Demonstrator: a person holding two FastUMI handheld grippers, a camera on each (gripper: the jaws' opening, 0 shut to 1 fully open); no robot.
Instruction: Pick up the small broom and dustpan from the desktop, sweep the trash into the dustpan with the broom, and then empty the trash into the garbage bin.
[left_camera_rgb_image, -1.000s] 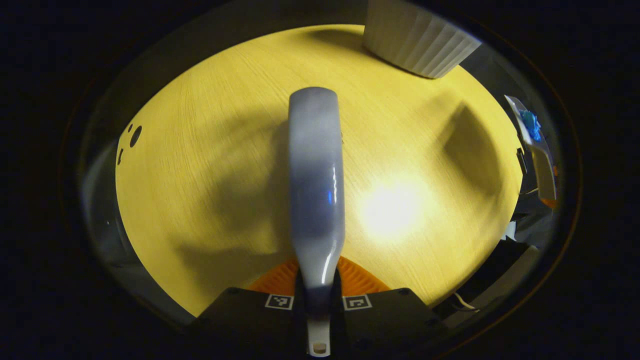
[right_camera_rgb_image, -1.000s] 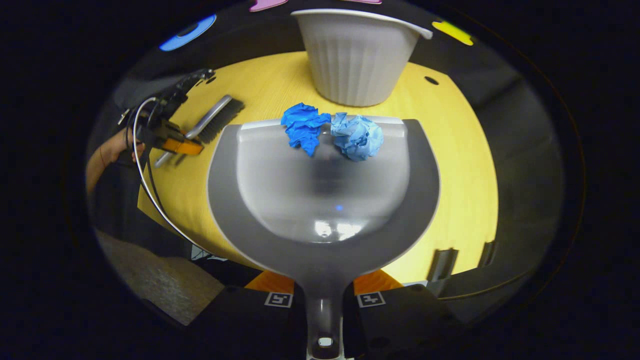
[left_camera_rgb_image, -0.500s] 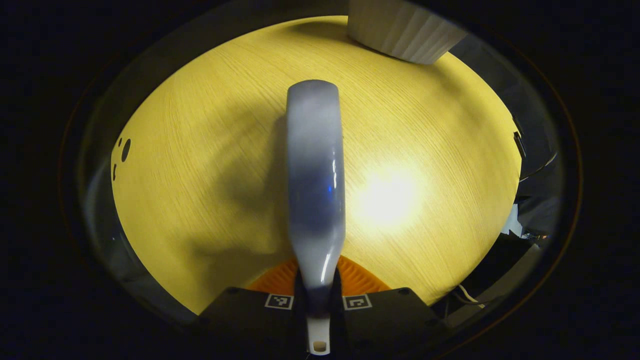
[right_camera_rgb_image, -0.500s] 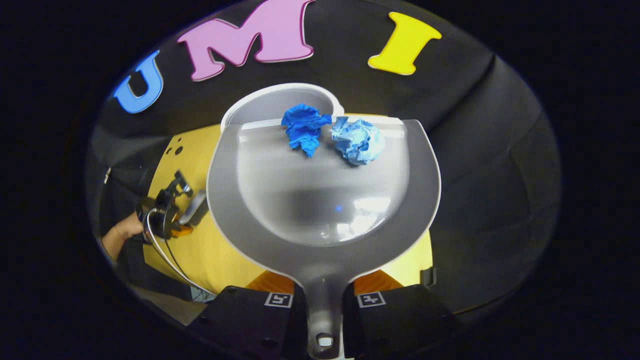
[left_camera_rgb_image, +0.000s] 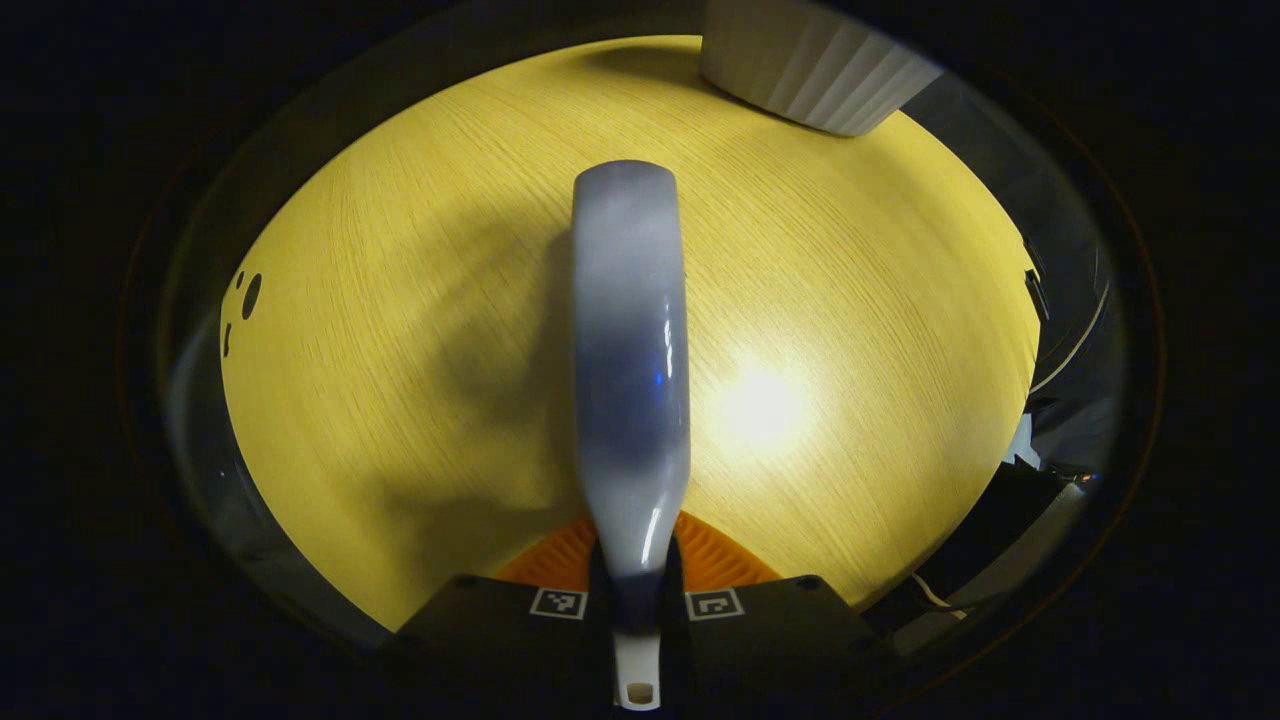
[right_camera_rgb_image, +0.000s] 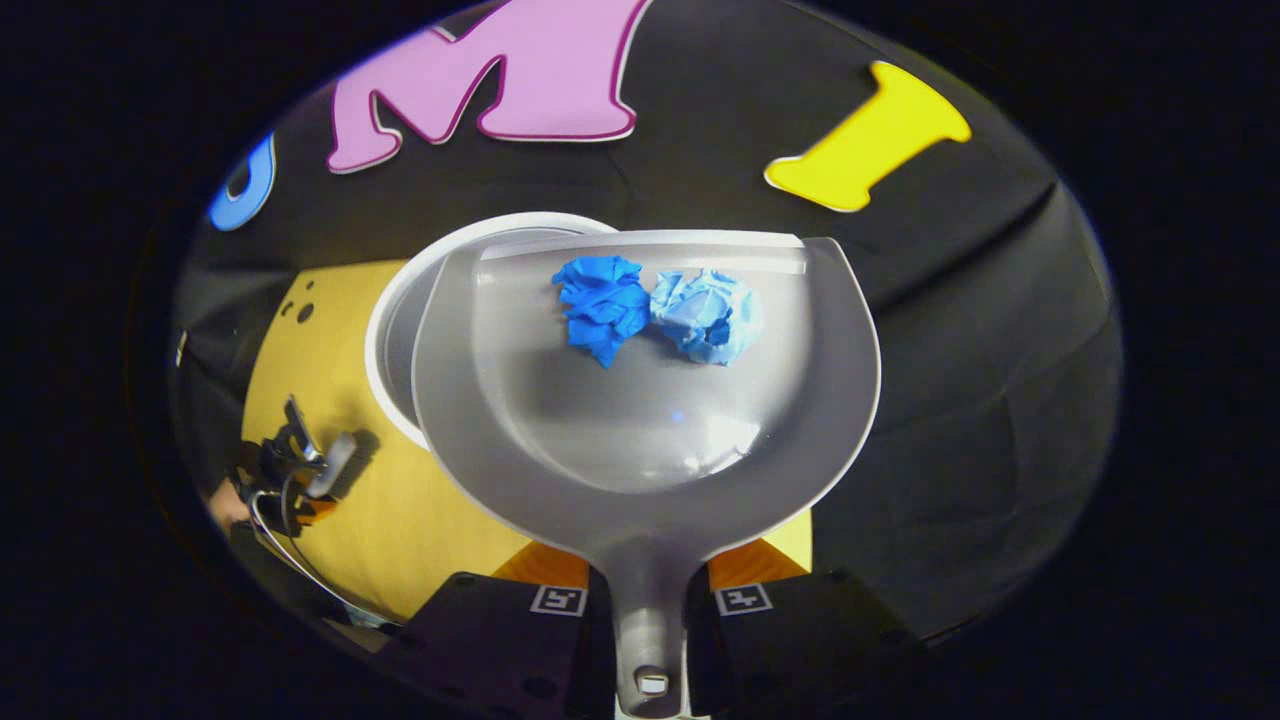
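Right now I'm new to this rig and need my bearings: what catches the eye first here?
Two crumpled blue paper balls sit near the front lip of the grey dustpan, which the right claw holds above the white garbage bin. In the left gripper view, the left claw grips the broom, its pale back stretching out over the yellow desktop.

My right gripper (right_camera_rgb_image: 647, 600) has a dark housing with two small square black-and-white markers and ribbed orange panels behind them, and my left gripper (left_camera_rgb_image: 636, 603) looks the same, trailing a pale cable at lower right.
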